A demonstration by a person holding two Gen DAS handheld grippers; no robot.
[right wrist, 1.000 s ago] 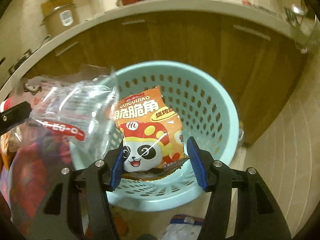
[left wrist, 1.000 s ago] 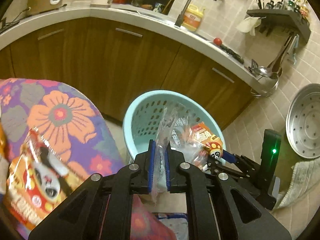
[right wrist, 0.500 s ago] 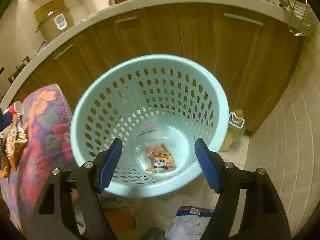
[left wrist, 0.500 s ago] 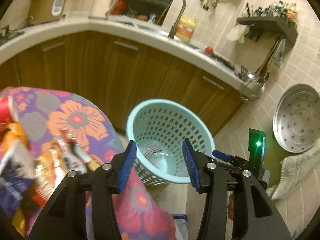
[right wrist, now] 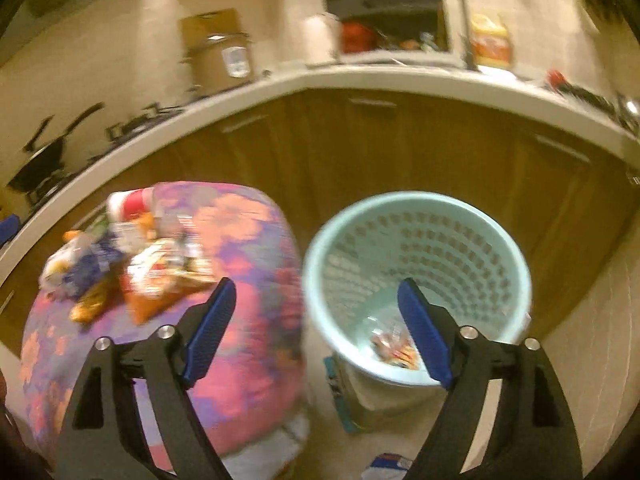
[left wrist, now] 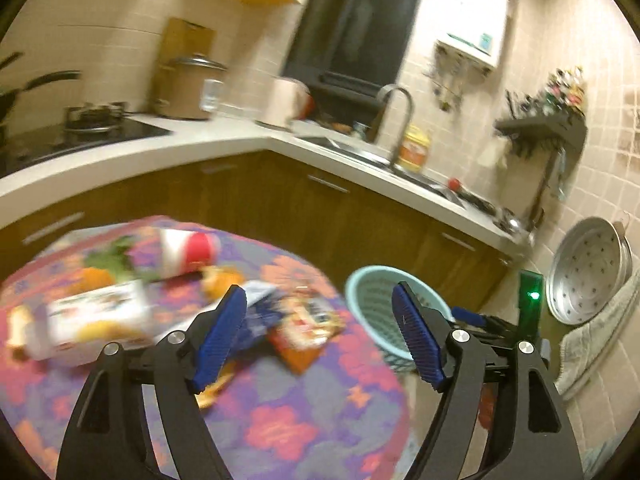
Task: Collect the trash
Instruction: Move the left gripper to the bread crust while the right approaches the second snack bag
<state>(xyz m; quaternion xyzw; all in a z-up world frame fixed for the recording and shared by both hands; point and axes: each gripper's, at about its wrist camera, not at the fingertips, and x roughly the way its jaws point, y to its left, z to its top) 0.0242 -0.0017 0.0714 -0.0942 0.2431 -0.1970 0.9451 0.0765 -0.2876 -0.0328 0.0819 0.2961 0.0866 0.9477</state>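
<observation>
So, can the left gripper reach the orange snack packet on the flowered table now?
Probably yes. The left gripper, jaws opening and empty, faces the orange snack packet with nothing between them.

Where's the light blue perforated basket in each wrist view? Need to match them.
Left wrist: basket at lower right of centre, beside the floral table, partly hidden by the left gripper.
Right wrist: basket right of centre, seen from above, wrappers at its bottom, right gripper before it.
Shared landmark: the curved sink tap on the counter.
</observation>
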